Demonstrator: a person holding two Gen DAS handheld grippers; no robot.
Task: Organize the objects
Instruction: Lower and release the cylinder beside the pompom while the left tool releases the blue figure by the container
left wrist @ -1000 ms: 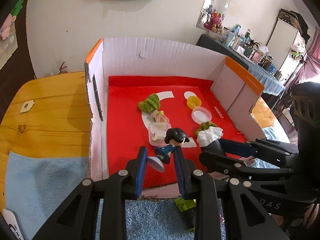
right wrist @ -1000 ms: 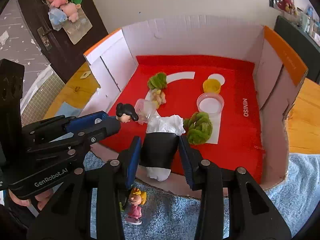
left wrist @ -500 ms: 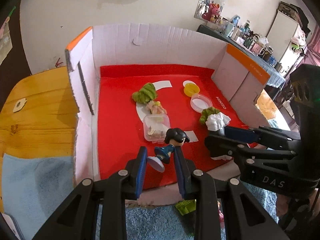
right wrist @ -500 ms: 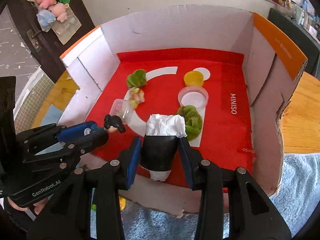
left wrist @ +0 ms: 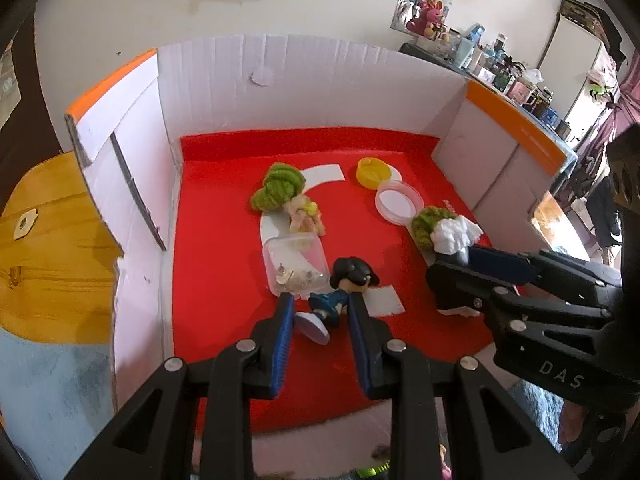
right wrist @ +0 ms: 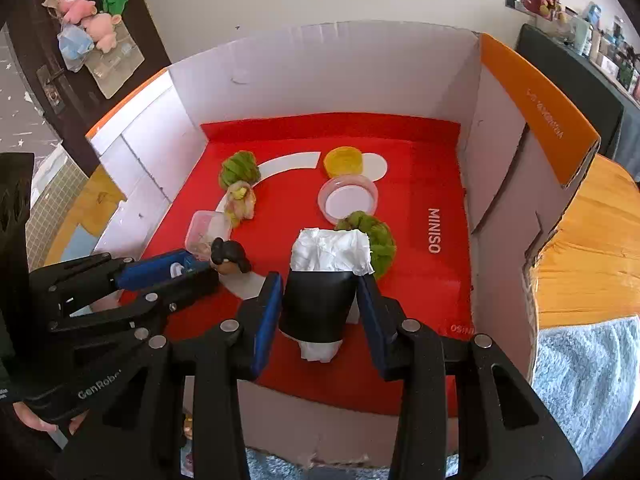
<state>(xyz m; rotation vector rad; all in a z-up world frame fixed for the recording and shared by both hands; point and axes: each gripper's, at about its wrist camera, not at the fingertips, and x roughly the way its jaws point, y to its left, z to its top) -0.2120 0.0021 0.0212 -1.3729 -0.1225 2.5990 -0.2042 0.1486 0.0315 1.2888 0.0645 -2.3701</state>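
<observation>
Left gripper is clenched on a small figurine with black hair and blue clothes; the pads pinch the body so the head pokes out at 12 o'clock and the round white base hangs toward 7 o'clock, a tilted grip, probably good enough for a drop-in, not for standing it up. It hangs over the near part of the red floor of the cardboard box. Clear plastic case lies just beyond the figurine at 11 o'clock; green yarn ball and a pale doll further on at 12. Yellow cap and clear round lid sit at 1 o'clock. Right gripper comes in from 3 o'clock, tissue wad showing at its tip.

Right wrist view: right gripper is clamped on a black roll stuffed with white tissue; gripped across the sides so it stays upright, tissue end pointing to 12. It is over the box floor near the front wall, just in front of a second green yarn ball at 1 o'clock. Left gripper enters from 9 o'clock with the figurine's head at its tip. Both items look carried into the box for sorting; neither is set down yet.
</observation>
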